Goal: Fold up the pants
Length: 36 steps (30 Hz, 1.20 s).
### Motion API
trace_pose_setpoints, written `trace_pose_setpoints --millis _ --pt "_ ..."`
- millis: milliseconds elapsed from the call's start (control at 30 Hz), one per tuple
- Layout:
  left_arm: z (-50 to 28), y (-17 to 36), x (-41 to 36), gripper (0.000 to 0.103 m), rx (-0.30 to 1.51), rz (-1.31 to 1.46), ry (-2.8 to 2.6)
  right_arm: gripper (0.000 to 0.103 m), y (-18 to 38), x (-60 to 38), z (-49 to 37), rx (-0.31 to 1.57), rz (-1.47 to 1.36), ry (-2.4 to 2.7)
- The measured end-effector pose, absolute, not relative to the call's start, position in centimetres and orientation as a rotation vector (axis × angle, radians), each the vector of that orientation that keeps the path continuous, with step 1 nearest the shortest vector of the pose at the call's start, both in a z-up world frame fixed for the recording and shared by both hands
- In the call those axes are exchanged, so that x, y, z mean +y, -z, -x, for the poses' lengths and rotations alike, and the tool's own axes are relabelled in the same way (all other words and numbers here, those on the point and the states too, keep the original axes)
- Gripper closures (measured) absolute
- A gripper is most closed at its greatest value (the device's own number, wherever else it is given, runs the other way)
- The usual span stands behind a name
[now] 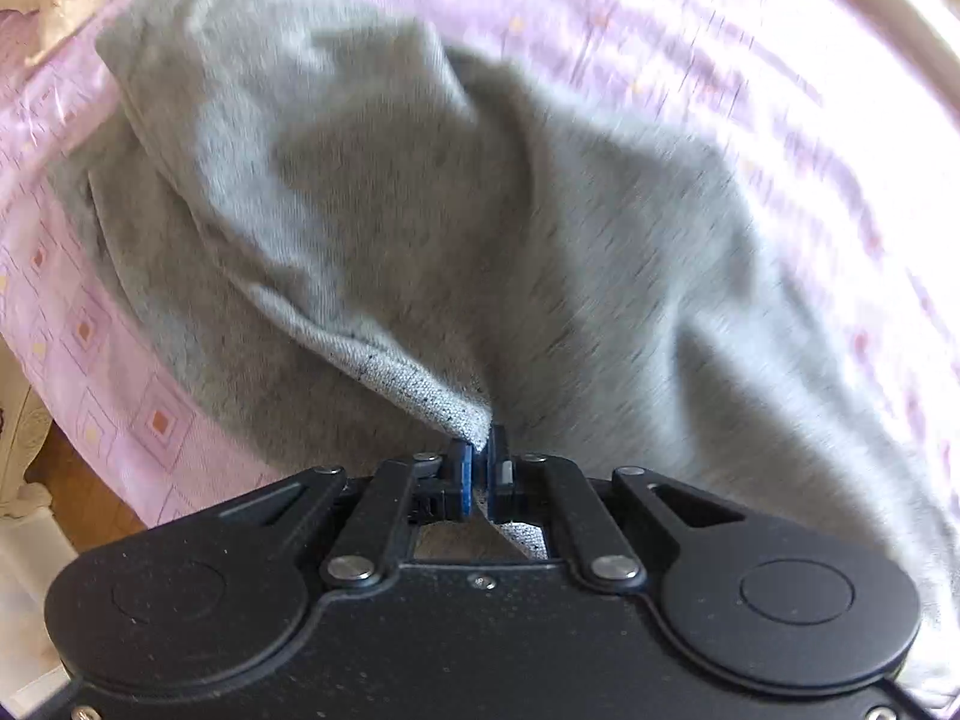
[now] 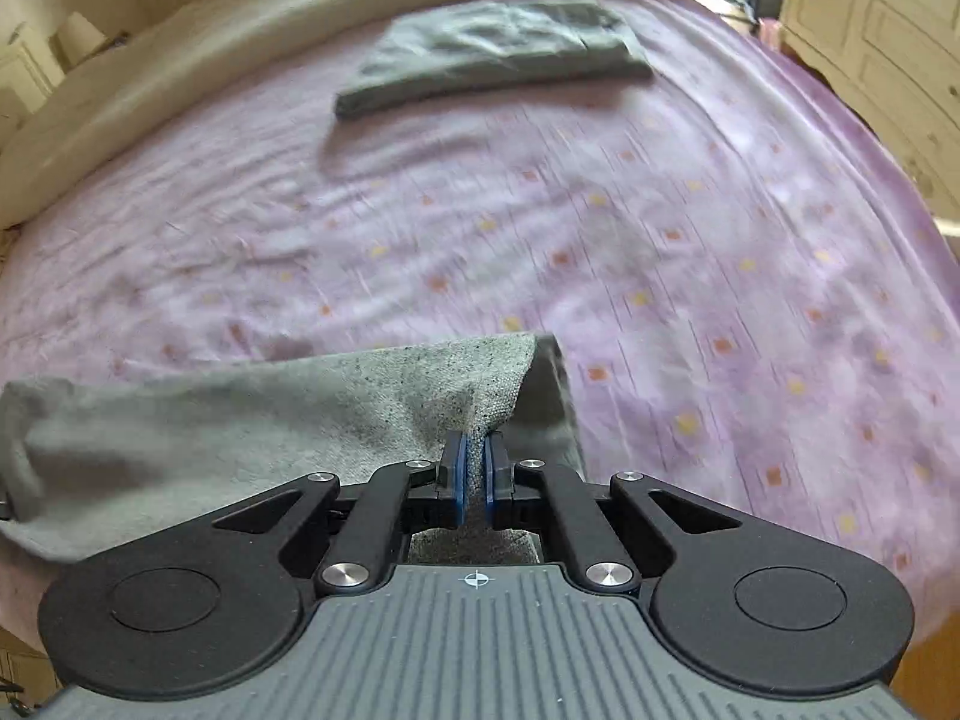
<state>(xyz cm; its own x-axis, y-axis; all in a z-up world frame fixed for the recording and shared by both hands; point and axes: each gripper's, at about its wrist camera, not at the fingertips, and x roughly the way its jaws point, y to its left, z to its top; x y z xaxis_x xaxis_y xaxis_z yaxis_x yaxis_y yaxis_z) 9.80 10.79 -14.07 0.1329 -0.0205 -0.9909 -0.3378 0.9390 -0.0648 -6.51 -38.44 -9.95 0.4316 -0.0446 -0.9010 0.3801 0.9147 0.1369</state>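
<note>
Both jaws clamped on cloth: the left hand-held gripper [image 1: 480, 459] and right hand-held gripper [image 2: 474, 459] each pinched an edge of the grey sweatpants [image 1: 420, 210], lifted over the bed [image 2: 660, 240]. The soft, limp knit would likely sag unless gripped at corners.

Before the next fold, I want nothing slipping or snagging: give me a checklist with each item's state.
1. Left gripper clamped on the grey pants: ok, cloth is pinched between the jaws.
2. Right gripper clamped on the pants: ok, the jaws are shut on a pinch of cloth.
3. Bed sheet ahead of the right gripper bare for laying down: ok.
4. Folded dark garment out of the way: ok, it lies apart at the far end.
5. Pants hanging smooth: not ok, bunched and creased in the left view.
6. Legs aligned: cannot tell.
</note>
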Motion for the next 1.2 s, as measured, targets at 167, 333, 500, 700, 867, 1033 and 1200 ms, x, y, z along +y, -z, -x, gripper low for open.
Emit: trace_pose_setpoints --millis 167,333,500,700,867,1033,1200 --pt "-9.5 14.0 10.5 0.097 1.435 0.284 -0.245 0.097 12.9 -38.0 6.8 1.167 -0.343 0.296" --pt "-8.9 12.3 10.4 0.097 1.395 0.291 -0.221 0.097 9.6 -37.6 6.6 1.052 -0.287 0.273" --pt "-7.2 12.9 11.1 0.096 1.406 0.301 -0.239 0.097 9.2 -37.3 5.3 1.034 -0.229 0.247" --pt "-7.1 13.6 11.2 0.096 1.406 0.279 -0.231 0.097 14.1 -38.8 5.9 1.198 -0.28 0.295" --pt "-5.8 11.7 11.0 0.097 1.31 0.371 -0.19 0.097 10.1 -37.4 6.2 1.042 -0.174 0.286" --pt "-4.8 14.0 10.9 0.095 1.402 0.35 -0.217 0.096 12.7 -39.5 5.2 1.142 -0.235 0.347" --pt "-4.8 14.1 11.2 0.084 1.416 0.335 -0.223 0.085 13.6 -39.8 5.6 1.189 -0.247 0.361"
